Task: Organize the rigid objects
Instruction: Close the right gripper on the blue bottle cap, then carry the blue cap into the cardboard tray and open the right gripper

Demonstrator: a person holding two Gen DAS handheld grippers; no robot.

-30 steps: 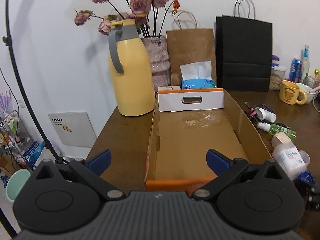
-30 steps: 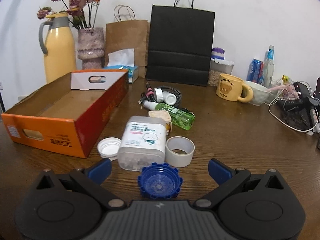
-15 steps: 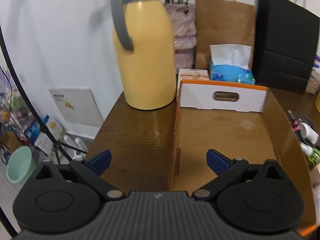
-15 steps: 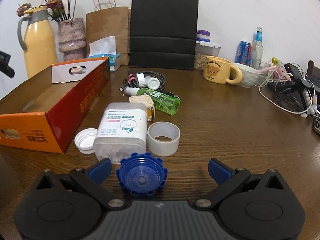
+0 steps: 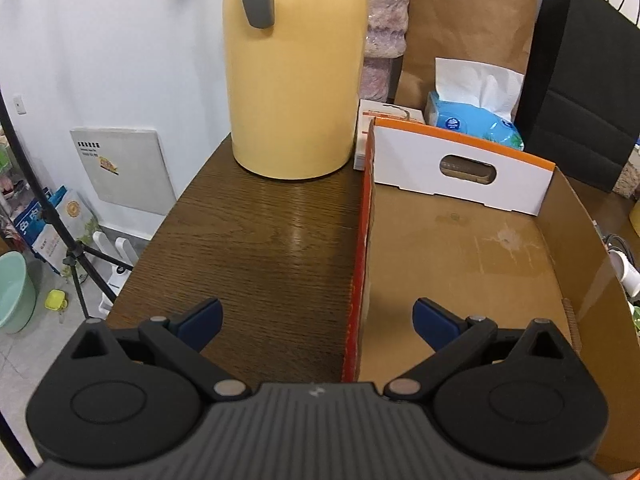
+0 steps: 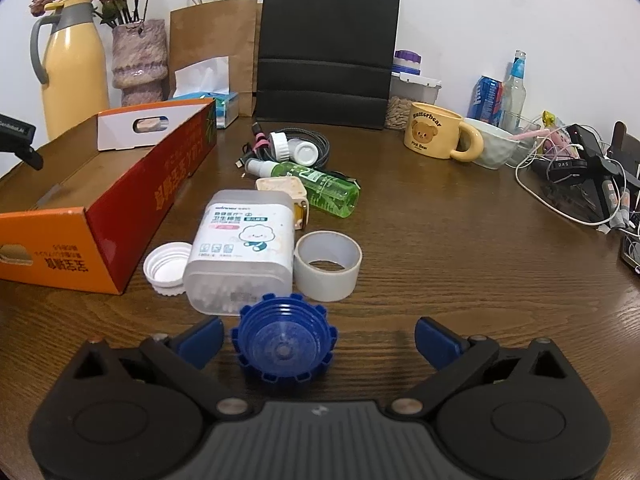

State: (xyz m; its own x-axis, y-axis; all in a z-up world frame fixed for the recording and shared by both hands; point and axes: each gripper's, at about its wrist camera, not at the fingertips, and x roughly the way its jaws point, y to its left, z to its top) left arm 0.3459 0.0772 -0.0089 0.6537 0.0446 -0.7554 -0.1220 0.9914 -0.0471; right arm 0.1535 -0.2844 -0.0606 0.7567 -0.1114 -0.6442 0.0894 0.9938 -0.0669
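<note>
Left wrist view: my left gripper (image 5: 316, 314) is spread wide and holds nothing. Its fingers straddle the left wall of the cardboard box (image 5: 360, 248), one over the table (image 5: 260, 232), one inside the box. A yellow jug (image 5: 292, 72) stands beyond.

Right wrist view: my right gripper (image 6: 318, 338) is wide open, empty. A blue cap (image 6: 284, 346) lies between its fingers, nearer the left one. Just beyond lie a swab container (image 6: 244, 248), a tape roll (image 6: 328, 264) and a white cap (image 6: 166, 266), beside the box.
</note>
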